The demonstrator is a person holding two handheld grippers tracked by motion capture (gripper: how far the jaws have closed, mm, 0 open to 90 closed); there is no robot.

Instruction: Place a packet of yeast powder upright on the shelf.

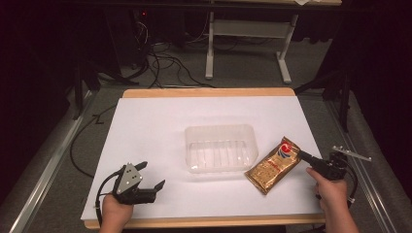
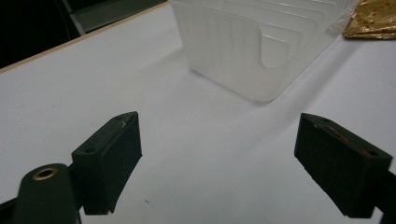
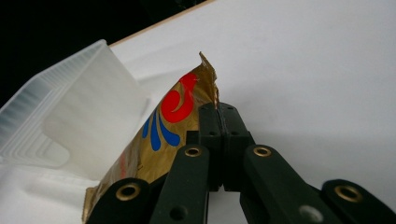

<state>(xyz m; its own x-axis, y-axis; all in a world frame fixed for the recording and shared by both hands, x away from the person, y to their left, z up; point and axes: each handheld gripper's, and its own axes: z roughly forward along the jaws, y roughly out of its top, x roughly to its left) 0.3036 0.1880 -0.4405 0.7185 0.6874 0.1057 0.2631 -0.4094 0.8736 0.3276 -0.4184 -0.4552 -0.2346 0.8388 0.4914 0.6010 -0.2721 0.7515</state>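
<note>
While the right gripper (image 1: 302, 155) was clamped on the upper edge of the gold packet (image 1: 273, 166), its jaws were pressed together with the foil pinched between them, as the right gripper view made plain. That packet (image 3: 154, 140) carried a red and blue mark near its top corner and lay on the white table (image 1: 155, 126), just to the right of the clear plastic tub (image 1: 220, 148), close to it; whether the two touched could not be told. From above, the packet ran slantwise, its gripped end farther from the person. The left gripper (image 1: 150, 177) sat near the front left of the table, well apart from the tub, with its jaws spread wide and nothing between them. Ahead of those jaws stood the tub (image 2: 261, 46).
</note>
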